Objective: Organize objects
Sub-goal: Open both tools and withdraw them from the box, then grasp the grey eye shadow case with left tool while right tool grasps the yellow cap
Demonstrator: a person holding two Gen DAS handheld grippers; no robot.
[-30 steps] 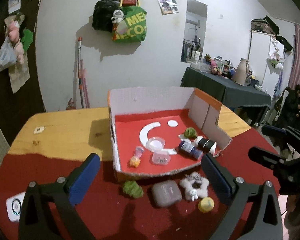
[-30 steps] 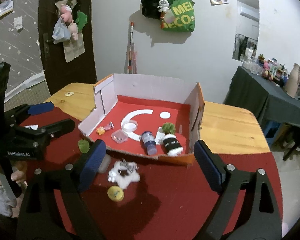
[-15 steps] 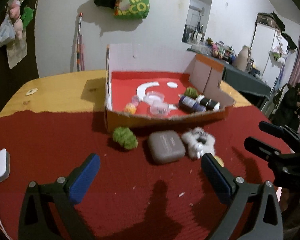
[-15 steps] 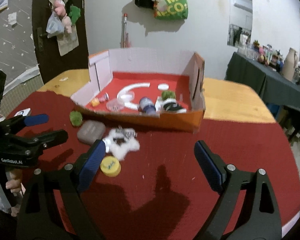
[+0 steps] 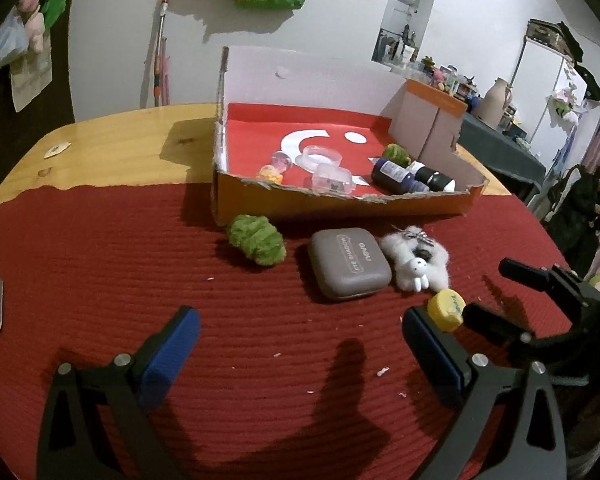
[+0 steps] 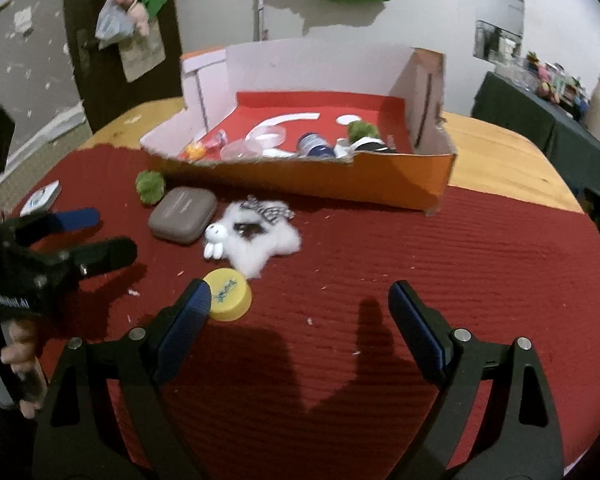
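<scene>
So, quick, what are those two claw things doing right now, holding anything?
Left gripper: jaws open, holding nothing.
Right gripper: jaws open, holding nothing; the yellow cap lies beside one finger.

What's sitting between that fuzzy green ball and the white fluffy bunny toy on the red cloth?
A grey zip case lies between the green ball and the white bunny toy, close beside the toy. Both wrist views show it.

Plenty of bare red mat (image 5: 100, 280) up front. The cardboard box (image 6: 380, 180) walls off the back, and right along its near wall sit a green pom (image 5: 256, 240), grey case (image 5: 348, 264), white plush (image 5: 416, 260) and yellow cap (image 6: 228, 294).
</scene>
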